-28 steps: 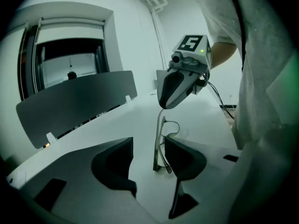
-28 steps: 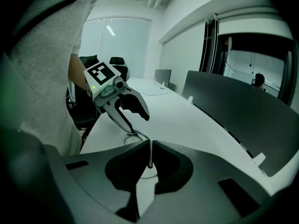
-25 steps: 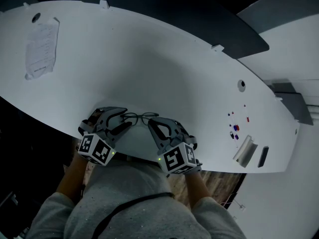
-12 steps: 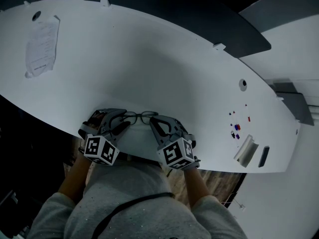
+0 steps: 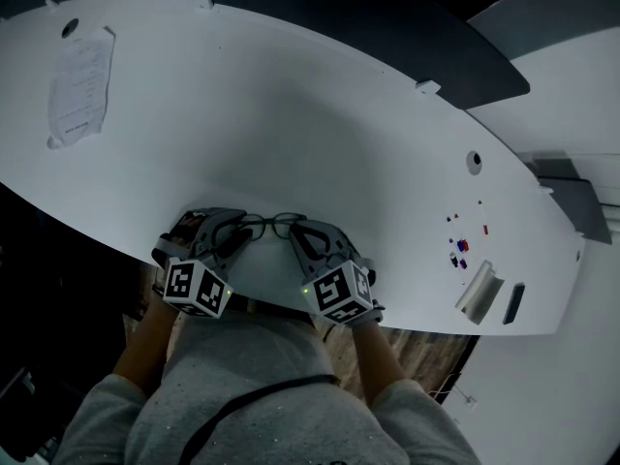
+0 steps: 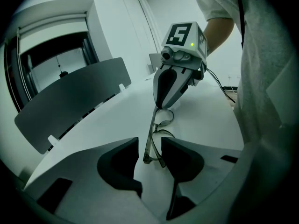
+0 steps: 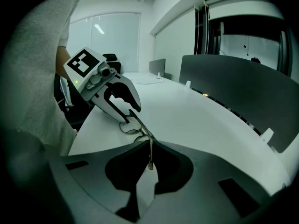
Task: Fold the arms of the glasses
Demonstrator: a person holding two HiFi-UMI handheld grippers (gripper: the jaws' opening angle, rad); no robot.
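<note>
The glasses (image 5: 274, 225) are laid near the front edge of the white table (image 5: 320, 114), between the two grippers. One end is pinched in the closed right gripper (image 7: 150, 147). The other end is seen between the jaws of the left gripper (image 6: 149, 144), which have just been closing but are not yet pressed on it. Taking hold of an arm seems to be the step in hand. Next, a light grip is called for, and an inward swing about the hinge.

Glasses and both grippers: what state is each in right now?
Thin dark wire-framed glasses: lying on the white table, spanning the two grippers.
Left gripper: open, jaws just been closing around the glasses' end, pads not yet pressing.
Right gripper: shut on the glasses' other end.
</note>
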